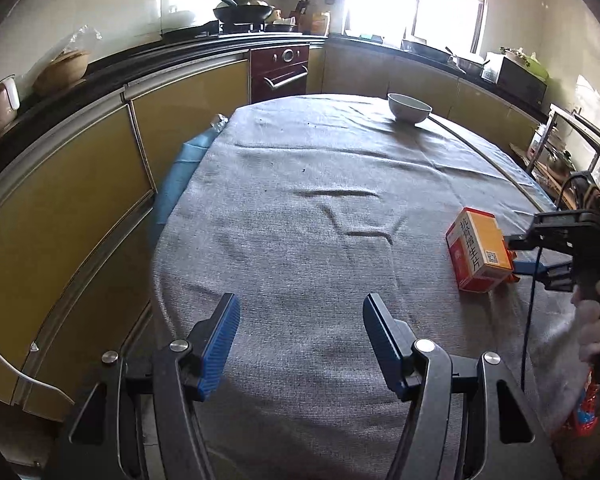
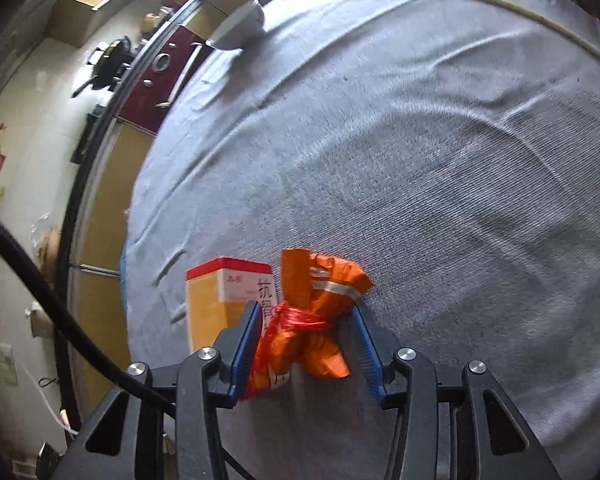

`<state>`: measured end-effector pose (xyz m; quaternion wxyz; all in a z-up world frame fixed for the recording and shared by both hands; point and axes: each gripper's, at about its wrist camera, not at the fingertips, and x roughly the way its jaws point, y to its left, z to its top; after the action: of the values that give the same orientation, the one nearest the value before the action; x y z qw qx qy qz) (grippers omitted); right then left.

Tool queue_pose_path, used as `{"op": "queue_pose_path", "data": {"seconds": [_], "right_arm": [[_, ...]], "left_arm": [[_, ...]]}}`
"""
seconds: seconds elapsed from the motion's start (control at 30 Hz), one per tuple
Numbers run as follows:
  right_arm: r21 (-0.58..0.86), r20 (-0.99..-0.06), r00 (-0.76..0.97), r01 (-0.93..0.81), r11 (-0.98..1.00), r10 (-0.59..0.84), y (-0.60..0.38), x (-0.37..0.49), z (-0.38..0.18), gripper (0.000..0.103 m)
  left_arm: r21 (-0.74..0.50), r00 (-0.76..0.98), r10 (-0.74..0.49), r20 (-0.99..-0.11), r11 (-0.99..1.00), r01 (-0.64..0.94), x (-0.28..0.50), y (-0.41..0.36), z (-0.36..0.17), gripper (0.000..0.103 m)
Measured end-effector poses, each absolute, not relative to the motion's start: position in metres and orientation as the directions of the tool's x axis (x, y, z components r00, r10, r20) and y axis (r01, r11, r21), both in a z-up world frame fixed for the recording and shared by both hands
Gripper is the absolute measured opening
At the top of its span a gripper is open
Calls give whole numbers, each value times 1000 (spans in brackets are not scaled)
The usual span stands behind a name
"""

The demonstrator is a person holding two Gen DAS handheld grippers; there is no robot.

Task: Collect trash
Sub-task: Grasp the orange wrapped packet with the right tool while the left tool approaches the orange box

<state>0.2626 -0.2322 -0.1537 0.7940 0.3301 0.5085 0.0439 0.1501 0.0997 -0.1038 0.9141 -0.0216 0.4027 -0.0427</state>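
An orange crumpled wrapper (image 2: 316, 280), tied round with red string, sits between the blue pads of my right gripper (image 2: 306, 308); both pads touch it, so the gripper is shut on it. It rests low on the grey tablecloth (image 2: 420, 160). An orange and red medicine box (image 2: 220, 300) stands just left of that gripper, against its left finger. In the left wrist view the box (image 1: 478, 250) lies near the table's right edge, with the right gripper (image 1: 518, 256) behind it and a sliver of the wrapper (image 1: 513, 277) showing. My left gripper (image 1: 300, 304) hangs open over bare cloth.
A white bowl (image 1: 409, 107) stands at the far side of the round table (image 1: 300, 200). Yellow kitchen cabinets (image 1: 80, 220) and a dark red oven (image 1: 280, 72) curve round the left and back. A hand (image 1: 592, 328) holds the right gripper, with a red bag (image 1: 584, 412) below it.
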Motion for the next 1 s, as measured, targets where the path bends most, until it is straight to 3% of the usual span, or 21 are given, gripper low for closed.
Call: {"op": "queue_pose_path", "data": {"seconds": [0.07,0.17,0.47,0.53,0.77,1.0], "right_arm": [[540,-786,492,253,803,374,-227,269,-151,49],[470,-807,497,216,856,318,-216,274,-150,40],[361,-812,545,185,914,210,-240,239,-143,38],[338,-810,558,189,922,183,-251,228,-141,38],[368,-794,579,212,905,187,-284,197,-138,38],[390,-784,585,208,897,205,-296,181,-143,38]], "left_arm": [[-79,668,-101,-737,995,63,151,99,-104,65],[-88,663,-116,-740,993,76,151,95,-103,65],[-124,625,-222,-748,973,196,162,49,-93,65],[-136,611,-251,-750,964,229,171,31,-90,70],[-170,550,-329,-767,932,320,202,-38,-89,74],[-112,487,-258,-835,945,309,233,-82,-118,74]]}}
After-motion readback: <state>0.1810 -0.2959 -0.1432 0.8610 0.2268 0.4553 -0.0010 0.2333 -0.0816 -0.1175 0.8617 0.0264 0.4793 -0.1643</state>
